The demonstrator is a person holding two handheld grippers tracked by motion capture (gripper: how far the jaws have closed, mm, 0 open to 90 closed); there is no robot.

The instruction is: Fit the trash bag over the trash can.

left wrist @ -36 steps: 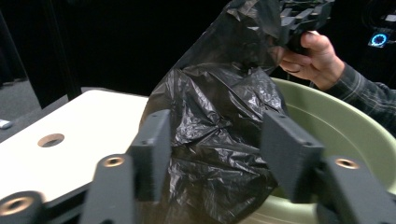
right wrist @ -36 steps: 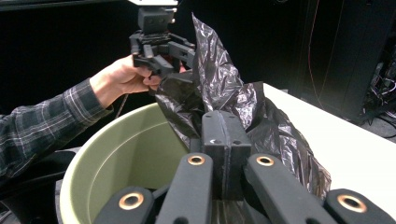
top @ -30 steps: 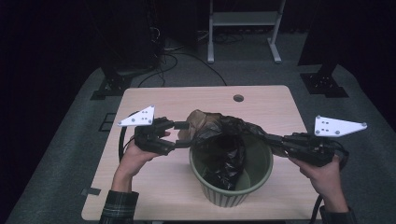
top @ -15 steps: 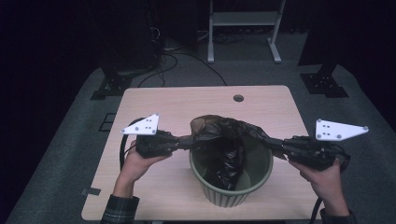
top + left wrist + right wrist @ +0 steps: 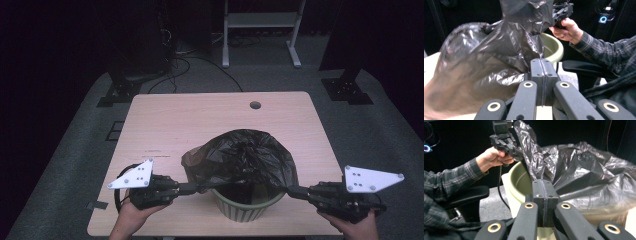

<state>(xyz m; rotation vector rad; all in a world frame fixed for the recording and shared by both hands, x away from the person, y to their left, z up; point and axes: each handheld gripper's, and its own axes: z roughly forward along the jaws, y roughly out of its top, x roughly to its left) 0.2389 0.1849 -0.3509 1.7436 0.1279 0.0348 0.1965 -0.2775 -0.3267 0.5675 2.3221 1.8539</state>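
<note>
A person holds two tongs, one in each hand, low over a pale wooden surface (image 5: 165, 130). A green bin (image 5: 245, 207) stands on the near part of the surface, close to the front edge. A black plastic bag (image 5: 245, 155) sits on the bin. It puffs up over the far side of the bin and covers most of its mouth, and some of it hangs down inside.

The left tongs (image 5: 200, 187) are squeezed all the way together on the left edge of the bag. In the left gripper view the two black jaws meet flat, with a thin bit of bag (image 5: 499, 57) pinched at their tips. The jaws have just been closing, and now the bag is between them.

The right tongs (image 5: 291, 190) are squeezed tight too, on the right edge of the bag. In the right gripper view a fold of bag (image 5: 586, 175) rises from between the closed jaws, beside the green bin (image 5: 520, 185).

The bag edge is stretched between the two tongs, across the near side of the bin. A small round hole (image 5: 255, 105) is in the far part of the surface.
</note>
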